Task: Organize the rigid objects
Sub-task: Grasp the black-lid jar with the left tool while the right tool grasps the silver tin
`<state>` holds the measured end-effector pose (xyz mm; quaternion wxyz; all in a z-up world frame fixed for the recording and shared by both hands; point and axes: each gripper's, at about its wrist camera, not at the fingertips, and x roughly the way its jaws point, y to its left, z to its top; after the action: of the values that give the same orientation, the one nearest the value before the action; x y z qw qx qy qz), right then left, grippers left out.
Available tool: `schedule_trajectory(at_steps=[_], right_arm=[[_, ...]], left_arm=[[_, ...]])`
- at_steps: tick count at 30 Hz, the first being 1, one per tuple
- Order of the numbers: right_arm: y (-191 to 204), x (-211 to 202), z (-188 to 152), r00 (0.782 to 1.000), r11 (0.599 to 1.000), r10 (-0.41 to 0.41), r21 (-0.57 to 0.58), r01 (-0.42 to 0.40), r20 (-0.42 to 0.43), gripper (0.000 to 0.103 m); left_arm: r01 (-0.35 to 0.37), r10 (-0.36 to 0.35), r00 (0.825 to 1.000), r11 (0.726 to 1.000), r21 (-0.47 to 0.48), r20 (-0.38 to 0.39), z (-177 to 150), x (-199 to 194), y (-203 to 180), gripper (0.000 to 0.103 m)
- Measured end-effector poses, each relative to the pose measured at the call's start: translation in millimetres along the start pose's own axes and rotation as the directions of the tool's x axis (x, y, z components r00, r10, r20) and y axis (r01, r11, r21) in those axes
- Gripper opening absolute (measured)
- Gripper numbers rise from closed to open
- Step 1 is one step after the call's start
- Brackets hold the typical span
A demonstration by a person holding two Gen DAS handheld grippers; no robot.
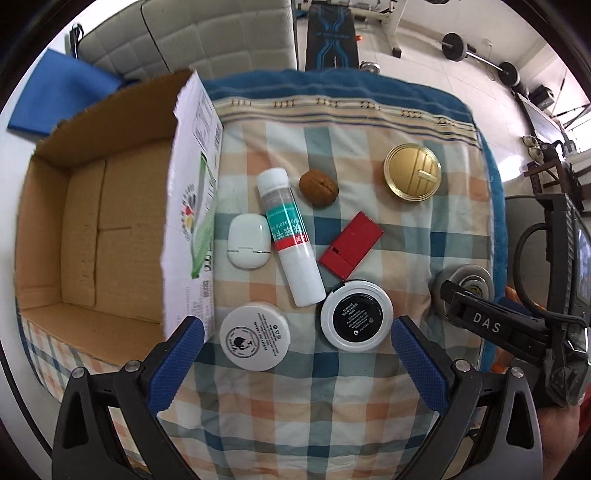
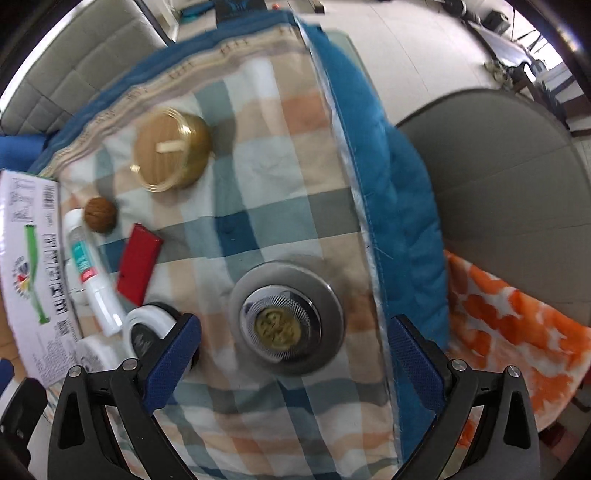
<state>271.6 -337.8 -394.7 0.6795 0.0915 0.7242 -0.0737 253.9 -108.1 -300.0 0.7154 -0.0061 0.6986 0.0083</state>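
Both claws hang open above a checked cloth [image 1: 332, 387]. The left claw [image 1: 297, 354] hovers near two round white jars, beside an open cardboard box [image 1: 92, 229]. The right claw [image 2: 293, 356] frames a round silver metal disc [image 2: 286, 317] lying on the cloth.

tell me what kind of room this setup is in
Most likely a living space at home that doubles as a gym: a weight bench and a barbell stand on the tiled floor behind a padded sofa, and the items lie on a checked cloth.
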Motion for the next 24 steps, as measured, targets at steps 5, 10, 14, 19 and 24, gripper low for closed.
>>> schedule_trajectory(at_steps=[5,10,14,19,24], right_arm=[[-2,34,5,0.998,1.0,-0.006,-0.024,0.005,-0.06,0.078],[-14,43,-5,0.992,0.997,-0.025,-0.078,0.015,-0.123,0.076],[-32,55,-13,0.989,0.997,-0.029,-0.07,0.019,-0.144,0.075],[-43,52,-23,0.988,0.999,0.001,-0.039,-0.007,-0.152,0.074],[-42,55,-21,0.986,0.999,-0.003,-0.049,-0.005,-0.164,0.074]], left_arm=[[0.036,-0.037,0.998,0.999,-0.028,-0.049,5,24,-6,0.103],[0.067,-0.069,0.993,0.998,-0.022,-0.091,4,43,-18,0.103],[0.092,-0.091,0.985,0.996,-0.003,-0.149,0,67,-32,0.103],[0.073,-0.063,0.974,0.997,0.039,-0.216,-2,99,-53,0.103],[0.047,-0.032,0.97,0.997,0.055,-0.243,-8,122,-67,0.074]])
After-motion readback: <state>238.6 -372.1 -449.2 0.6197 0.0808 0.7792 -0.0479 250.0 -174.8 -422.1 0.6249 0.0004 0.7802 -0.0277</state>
